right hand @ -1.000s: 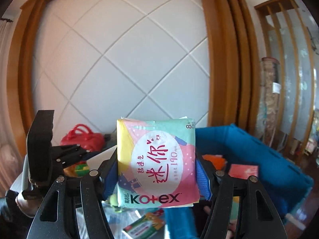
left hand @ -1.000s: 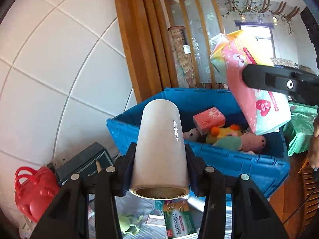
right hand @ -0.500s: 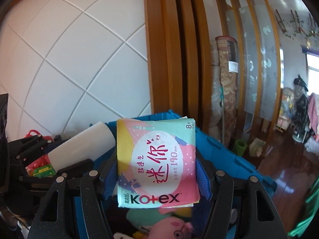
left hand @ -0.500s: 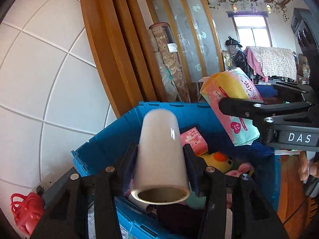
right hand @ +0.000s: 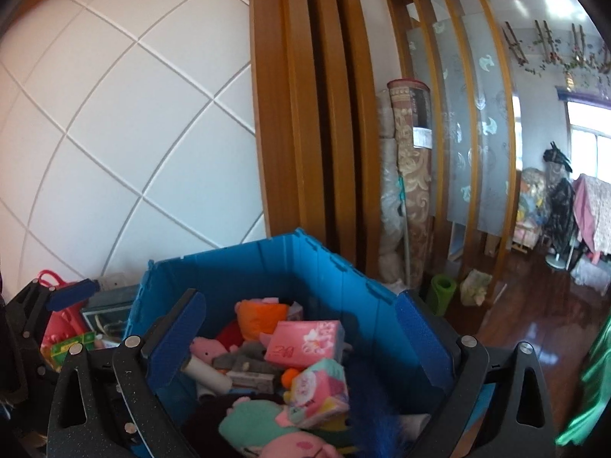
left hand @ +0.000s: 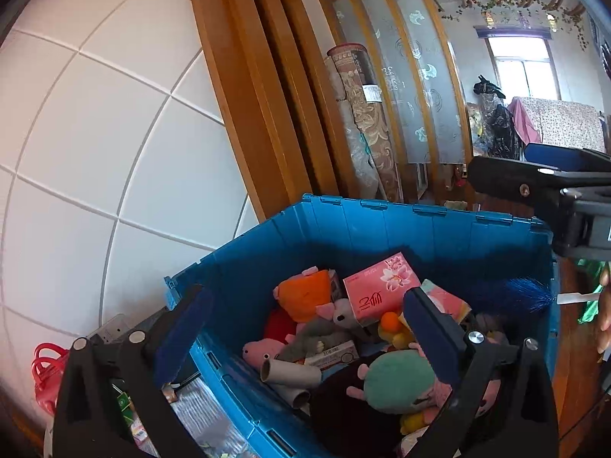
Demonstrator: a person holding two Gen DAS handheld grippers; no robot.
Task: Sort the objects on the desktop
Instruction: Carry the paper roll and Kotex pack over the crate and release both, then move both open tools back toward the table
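The blue crate [left hand: 382,225] is filled with plush toys and a pink tissue box [left hand: 380,286]. The white roll [left hand: 290,373] lies inside it near the left wall, and it also shows in the right wrist view as the white roll [right hand: 208,376]. The pink and green pad pack [right hand: 320,393] rests on the toys. My left gripper [left hand: 305,297] hangs over the crate's near left corner, its jaws opening and holding nothing. My right gripper [right hand: 299,301] is over the crate [right hand: 267,259] too, jaws opening and empty. It appears at the upper right as the right gripper [left hand: 500,162].
A white tiled wall and a wooden door frame [left hand: 263,114] stand behind the crate. A red bag [left hand: 44,374] and small boxes lie on the table to the crate's left. A rolled carpet [right hand: 412,175] leans by the frame. A blue duster [left hand: 511,294] lies in the crate.
Both grippers swung over the crate and opened. The white roll left my left gripper and the pad pack left my right one; both now lie in the crate.
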